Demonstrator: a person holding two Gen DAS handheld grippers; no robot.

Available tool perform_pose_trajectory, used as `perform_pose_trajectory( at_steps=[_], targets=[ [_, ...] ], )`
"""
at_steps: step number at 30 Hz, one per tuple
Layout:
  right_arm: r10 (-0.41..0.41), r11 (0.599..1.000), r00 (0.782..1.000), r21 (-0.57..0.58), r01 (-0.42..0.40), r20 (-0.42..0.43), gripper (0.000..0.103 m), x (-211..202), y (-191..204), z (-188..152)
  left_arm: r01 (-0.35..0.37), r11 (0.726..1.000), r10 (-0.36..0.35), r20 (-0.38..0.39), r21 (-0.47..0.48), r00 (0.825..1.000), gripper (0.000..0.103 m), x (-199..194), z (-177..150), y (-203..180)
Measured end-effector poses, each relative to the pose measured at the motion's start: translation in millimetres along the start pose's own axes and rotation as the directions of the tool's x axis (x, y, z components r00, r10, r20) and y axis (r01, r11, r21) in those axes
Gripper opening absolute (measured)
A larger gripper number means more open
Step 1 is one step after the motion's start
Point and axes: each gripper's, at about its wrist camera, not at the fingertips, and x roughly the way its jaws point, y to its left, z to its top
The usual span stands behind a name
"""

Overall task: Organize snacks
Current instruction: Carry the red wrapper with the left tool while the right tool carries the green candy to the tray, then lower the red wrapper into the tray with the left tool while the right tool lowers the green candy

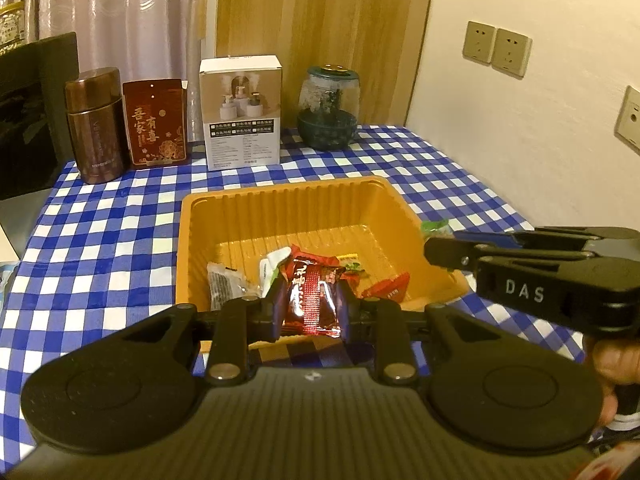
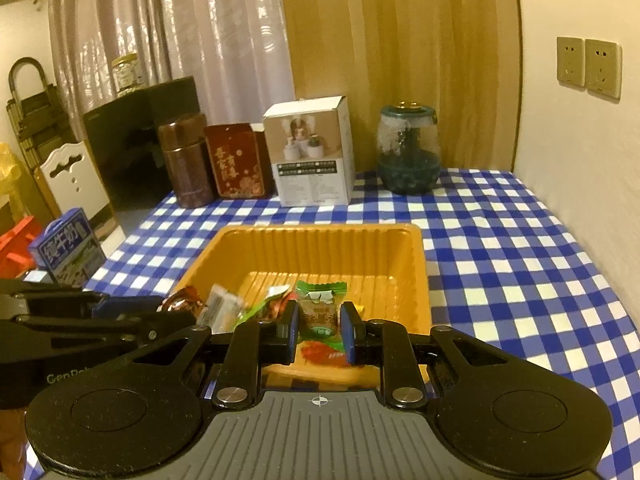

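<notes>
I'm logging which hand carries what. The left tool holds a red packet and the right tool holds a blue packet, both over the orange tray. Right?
Not quite. The right tool holds a green packet, not a blue one; the right wrist view shows it. The left tool does hold a red packet, both over the orange tray.

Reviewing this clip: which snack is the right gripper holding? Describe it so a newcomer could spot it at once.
Start at the orange tray in the middle of the blue checked tablecloth. Over its near edge, the right gripper is shut on the green-wrapped candy. Its green wrapper with a pale label sets it apart from the red packets lying in the tray.
</notes>
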Motion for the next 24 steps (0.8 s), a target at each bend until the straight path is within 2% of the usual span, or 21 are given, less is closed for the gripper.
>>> perform_pose_trajectory(
  at_steps=[12,24],
  targets=[
    [-0.017,0.998,1.000,0.056,0.018,-0.013,0.022,32.2,-20.9,16.6,-0.013,0.999,0.012,-0.016,-0.029,1.000,0.023,34.0,21.1,17.2],
    [-0.013,0.993,0.999,0.117,0.018,-0.044,0.022,65.8,-34.6,28.4,-0.024,0.994,0.021,-0.033,-0.103,0.999,0.023,63.1,32.9,42.7]
  ],
)
